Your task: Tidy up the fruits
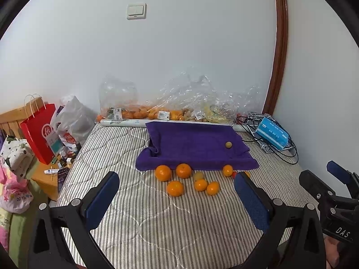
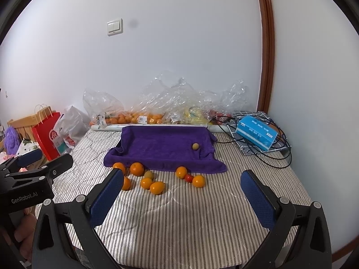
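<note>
Blue-padded black left tongs (image 1: 177,192) stand wide apart, holding nothing and touching nothing, above the grey-and-white striped quilted bed cover (image 1: 157,224). The right tongs (image 2: 181,192) are equally wide, empty, and clear of every object.

Ahead of both tongs, a cluster of round orange citrus fruits (image 2: 157,187) lies on the striped cover, just in front of the near edge of the purple towel (image 2: 161,143). In the right wrist view:
- one orange (image 2: 136,168) and a dull yellow-green round fruit (image 2: 149,174) sit beyond the left finger of the right tongs;
- a small red tomato (image 2: 189,178) lies between two oranges, touching or nearly touching both;
- one orange is partly hidden behind the left finger.

In the left wrist view, the same cluster lies between the two fingers of the left tongs, further ahead.

The purple towel is draped over a shallow tray-like form beyond the cluster. A single small tan round fruit (image 1: 228,145) rests on the towel, toward its right side, well apart from the cluster.

Beyond the towel, clear plastic bags of fruit (image 1: 161,112) lie along the white wall. A blue tissue box (image 2: 257,132) rests to the far right.
</note>
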`<state>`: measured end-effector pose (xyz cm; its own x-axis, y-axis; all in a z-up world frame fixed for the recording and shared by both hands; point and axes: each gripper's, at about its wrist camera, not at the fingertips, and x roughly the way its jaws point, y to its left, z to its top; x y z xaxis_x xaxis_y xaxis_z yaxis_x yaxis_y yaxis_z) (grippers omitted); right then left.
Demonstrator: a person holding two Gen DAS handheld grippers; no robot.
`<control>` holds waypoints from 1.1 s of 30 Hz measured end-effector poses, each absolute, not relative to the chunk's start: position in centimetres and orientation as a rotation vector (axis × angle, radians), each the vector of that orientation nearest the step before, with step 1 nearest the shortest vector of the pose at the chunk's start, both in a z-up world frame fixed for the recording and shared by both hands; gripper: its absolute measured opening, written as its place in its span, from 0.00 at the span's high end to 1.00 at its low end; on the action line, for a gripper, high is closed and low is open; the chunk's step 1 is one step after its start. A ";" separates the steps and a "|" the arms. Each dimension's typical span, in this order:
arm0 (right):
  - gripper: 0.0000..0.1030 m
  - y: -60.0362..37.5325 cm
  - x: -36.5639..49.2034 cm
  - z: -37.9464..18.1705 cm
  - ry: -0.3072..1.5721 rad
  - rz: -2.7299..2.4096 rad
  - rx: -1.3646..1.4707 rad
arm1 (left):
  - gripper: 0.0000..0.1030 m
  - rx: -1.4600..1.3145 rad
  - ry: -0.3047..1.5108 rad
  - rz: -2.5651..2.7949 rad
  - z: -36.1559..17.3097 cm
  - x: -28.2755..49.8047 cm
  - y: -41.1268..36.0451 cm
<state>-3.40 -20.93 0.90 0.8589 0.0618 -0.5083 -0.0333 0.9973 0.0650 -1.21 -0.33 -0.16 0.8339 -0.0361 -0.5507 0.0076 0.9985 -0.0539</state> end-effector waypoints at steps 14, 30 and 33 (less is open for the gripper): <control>0.00 -20.6 -3.5 0.6 0.526 0.040 0.043 | 0.00 -0.051 0.603 -0.018 -0.4 -0.9 -0.3; 0.00 -21.1 0.6 -2.6 0.574 0.048 0.062 | 0.00 -0.073 0.651 -0.002 -3.2 3.1 1.5; 0.00 -21.3 1.8 -3.8 0.593 0.044 0.079 | 0.00 -0.057 0.661 -0.005 -4.1 4.2 1.7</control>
<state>1.84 -21.33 -3.78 0.8285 0.0638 -0.5563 -0.0186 0.9961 0.0865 4.18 1.72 -4.09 0.7892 -0.0228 -0.6137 -0.0137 0.9984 -0.0548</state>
